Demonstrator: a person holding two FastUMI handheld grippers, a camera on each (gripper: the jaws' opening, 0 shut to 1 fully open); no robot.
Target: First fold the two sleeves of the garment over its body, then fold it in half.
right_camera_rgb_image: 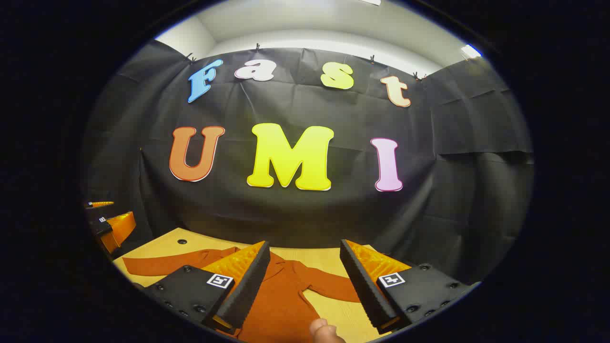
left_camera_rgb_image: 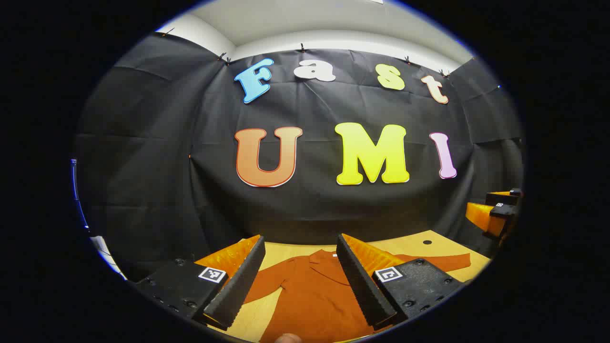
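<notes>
Left gripper [left_camera_rgb_image: 300, 247] raised, jaws apart, right gripper [right_camera_rgb_image: 305, 252] likewise

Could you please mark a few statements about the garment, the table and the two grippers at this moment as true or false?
1. The garment lies spread on the wooden table with both sleeves stretched out sideways. True.
2. The left gripper is shut on a sleeve. False: its jaws stand apart above the garment and hold nothing.
3. The right gripper is open. True.
4. The garment is already folded in half. False: it lies flat, and neither sleeve has been folded over the body.
5. A small dark hole shows in the table near its far edge. True.
</notes>
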